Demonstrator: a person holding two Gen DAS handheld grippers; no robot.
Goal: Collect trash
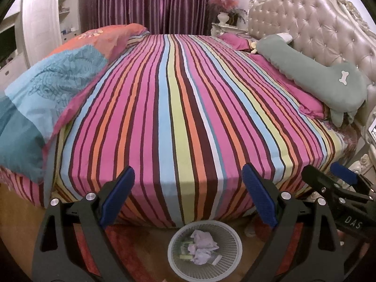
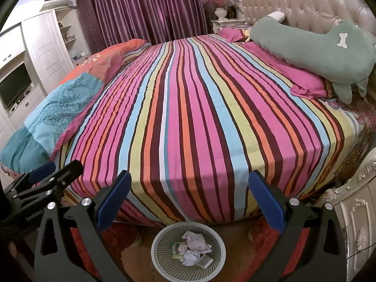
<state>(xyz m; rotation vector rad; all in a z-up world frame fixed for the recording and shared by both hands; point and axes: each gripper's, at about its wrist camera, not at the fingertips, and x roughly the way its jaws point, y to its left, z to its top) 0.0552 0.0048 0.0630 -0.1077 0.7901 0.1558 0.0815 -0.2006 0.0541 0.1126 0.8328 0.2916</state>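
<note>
A grey mesh waste basket (image 1: 232, 260) (image 2: 162, 265) stands on the floor at the foot of the bed. Crumpled white tissues (image 1: 203, 243) (image 2: 196, 242) and small wrappers lie inside it. My left gripper (image 1: 189, 181) hangs above the basket, open, with nothing between its blue pads (image 1: 258, 195). My right gripper (image 2: 189, 185) is also open and empty above the basket. Each gripper shows in the other's view: the right one (image 1: 329, 176) at the right edge, the left one (image 2: 56, 166) at the left edge. The striped bedsheet (image 1: 188, 108) (image 2: 199, 108) carries no loose trash that I can see.
A folded blue and orange quilt (image 1: 51, 89) (image 2: 56, 108) lies along the bed's left side. A green plush pillow (image 1: 329, 80) (image 2: 317, 47) and pink pillows rest by the tufted headboard (image 1: 317, 23). A carved white nightstand (image 2: 352, 211) stands at right. Red rug (image 1: 131, 246) under the basket.
</note>
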